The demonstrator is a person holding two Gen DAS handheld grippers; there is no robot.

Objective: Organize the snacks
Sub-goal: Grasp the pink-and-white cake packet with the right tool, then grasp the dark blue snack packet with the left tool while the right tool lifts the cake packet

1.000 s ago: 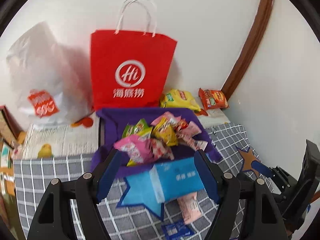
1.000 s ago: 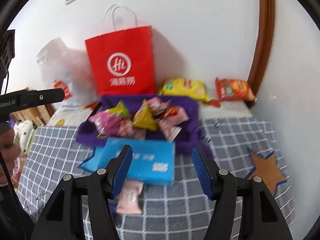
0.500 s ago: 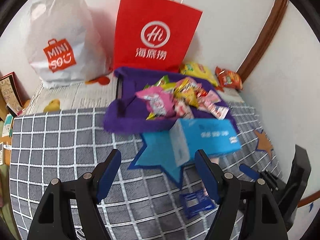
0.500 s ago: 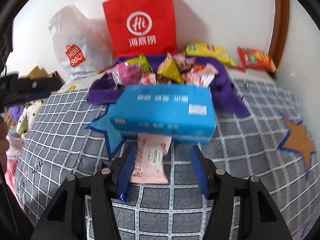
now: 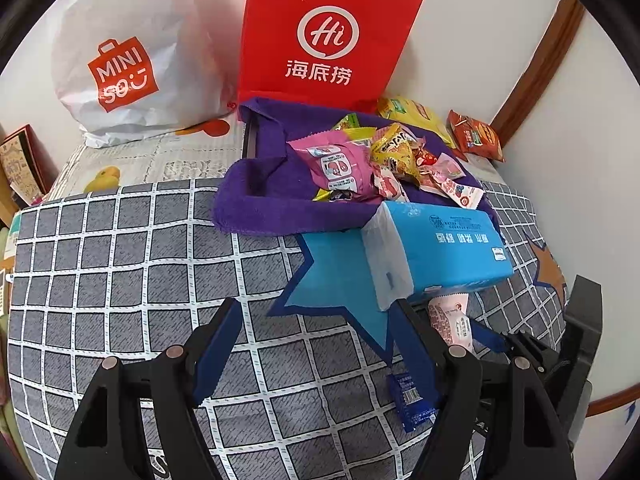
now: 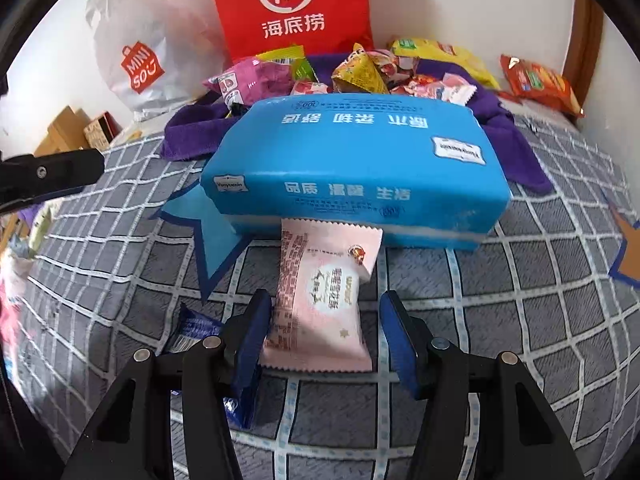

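Observation:
A pink snack packet (image 6: 320, 272) lies flat on the checked bedspread (image 6: 500, 320), its far end tucked under a blue tissue pack (image 6: 352, 152). My right gripper (image 6: 325, 302) straddles the packet, jaws apart; the left pad is close to its edge, the right pad stands clear of it. A small blue packet (image 6: 192, 328) lies just left of that gripper. Behind the tissue pack, several snacks (image 5: 360, 160) are heaped on a purple cloth tray (image 5: 256, 208). My left gripper (image 5: 316, 308) hangs open over the bedspread, nothing between its fingers. The pink packet (image 5: 452, 316) shows past its right finger.
A red paper bag (image 5: 324, 40) and a white plastic bag (image 5: 120, 64) stand against the wall. A yellow snack bag (image 5: 416, 116) and an orange one (image 5: 476, 136) lie in the far right corner. Boxes (image 6: 80, 132) sit off the bed's left side.
Both grippers have come down toward the bedspread. The right one now straddles the pink packet with its jaws a little narrower. The left jaws keep their width.

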